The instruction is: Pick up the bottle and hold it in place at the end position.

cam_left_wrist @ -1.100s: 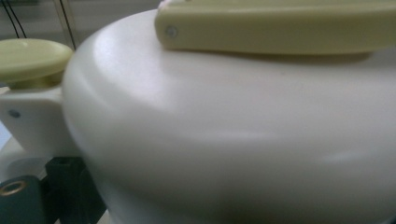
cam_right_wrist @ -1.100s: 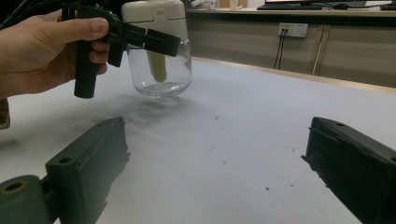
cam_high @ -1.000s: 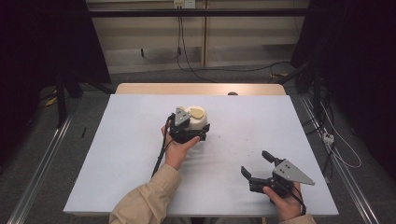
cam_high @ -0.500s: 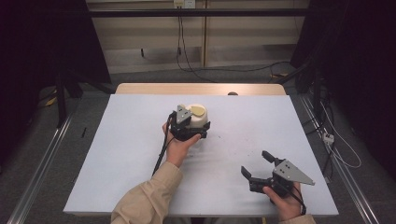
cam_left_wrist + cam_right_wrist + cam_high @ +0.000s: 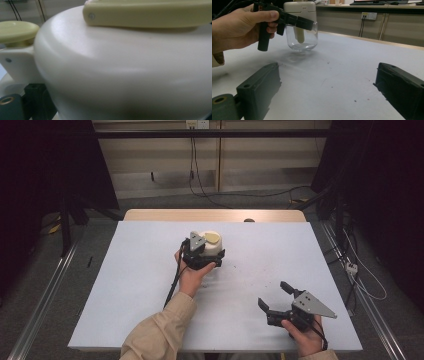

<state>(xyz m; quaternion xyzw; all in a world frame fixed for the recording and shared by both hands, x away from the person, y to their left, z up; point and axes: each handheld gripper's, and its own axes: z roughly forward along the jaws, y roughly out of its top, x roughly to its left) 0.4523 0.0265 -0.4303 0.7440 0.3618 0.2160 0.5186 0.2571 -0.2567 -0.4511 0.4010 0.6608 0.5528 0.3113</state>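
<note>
Glass jar (image 5: pixel 301 37) upright, cream lid (image 5: pixel 211 240) on top, left claw (image 5: pixel 202 256) clamped at lid; right claw (image 5: pixel 274 296) open, on table (image 5: pixel 125 285).

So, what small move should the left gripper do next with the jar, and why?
Probably close the left gripper gently on the jar's white lid. The right gripper view shows its black fingers beside the lid of the glass jar, which stands on the table, but contact cannot be confirmed. The right gripper rests open and far from the jar, so it gives no support.
</note>
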